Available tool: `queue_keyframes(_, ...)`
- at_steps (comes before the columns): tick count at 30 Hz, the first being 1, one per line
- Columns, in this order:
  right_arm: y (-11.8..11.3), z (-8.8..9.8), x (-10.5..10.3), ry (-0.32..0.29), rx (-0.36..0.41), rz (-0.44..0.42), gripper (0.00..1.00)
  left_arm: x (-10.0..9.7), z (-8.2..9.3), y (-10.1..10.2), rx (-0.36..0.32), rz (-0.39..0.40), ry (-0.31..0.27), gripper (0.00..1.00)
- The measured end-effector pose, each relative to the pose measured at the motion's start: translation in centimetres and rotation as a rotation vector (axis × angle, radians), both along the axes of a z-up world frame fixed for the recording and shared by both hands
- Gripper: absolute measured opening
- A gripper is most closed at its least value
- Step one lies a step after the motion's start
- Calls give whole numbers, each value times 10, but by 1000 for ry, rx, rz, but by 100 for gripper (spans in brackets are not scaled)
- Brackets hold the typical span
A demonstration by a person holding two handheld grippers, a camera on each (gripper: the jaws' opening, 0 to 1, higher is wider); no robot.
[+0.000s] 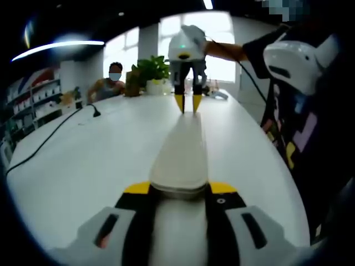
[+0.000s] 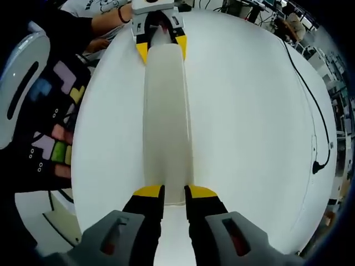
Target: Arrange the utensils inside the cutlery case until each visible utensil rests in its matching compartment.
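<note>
Two grippers: each clamps one end of the cutlery case.
Left gripper: bottom centre, jaws closed on the case's near end.
Right gripper: narrow, pinching the opposite end.
Case: closed, mid-frame over the white table.

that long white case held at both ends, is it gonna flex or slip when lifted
The cutlery case looks rigid: it runs straight between the left gripper and right gripper with no visible sag. Its smooth, pale surface may be slippery, and each grip takes only a narrow end. Being long, it would probably swing down if one end slipped.
</note>
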State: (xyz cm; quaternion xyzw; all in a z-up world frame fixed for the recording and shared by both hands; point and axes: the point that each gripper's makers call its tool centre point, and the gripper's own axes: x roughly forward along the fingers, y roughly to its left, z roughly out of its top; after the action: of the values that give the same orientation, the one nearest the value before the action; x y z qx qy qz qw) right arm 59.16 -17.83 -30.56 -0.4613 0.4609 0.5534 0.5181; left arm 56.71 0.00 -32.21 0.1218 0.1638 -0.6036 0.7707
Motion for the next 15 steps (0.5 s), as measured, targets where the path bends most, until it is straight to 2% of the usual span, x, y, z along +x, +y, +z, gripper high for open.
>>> queue_keyframes(4,0,0,-1,-8,-20,20,14,0,0,0,8,3,1,38)
queue_keyframes(9,-1,1,3,-22,-4,-31,9,-1,0,-1,31,3,4,39)
queue_keyframes(12,-2,2,-3,-10,43,-58,13,-1,0,0,48,5,7,39)
queue_keyframes(15,-8,4,-6,-34,84,-58,18,-1,-1,0,55,9,9,39)
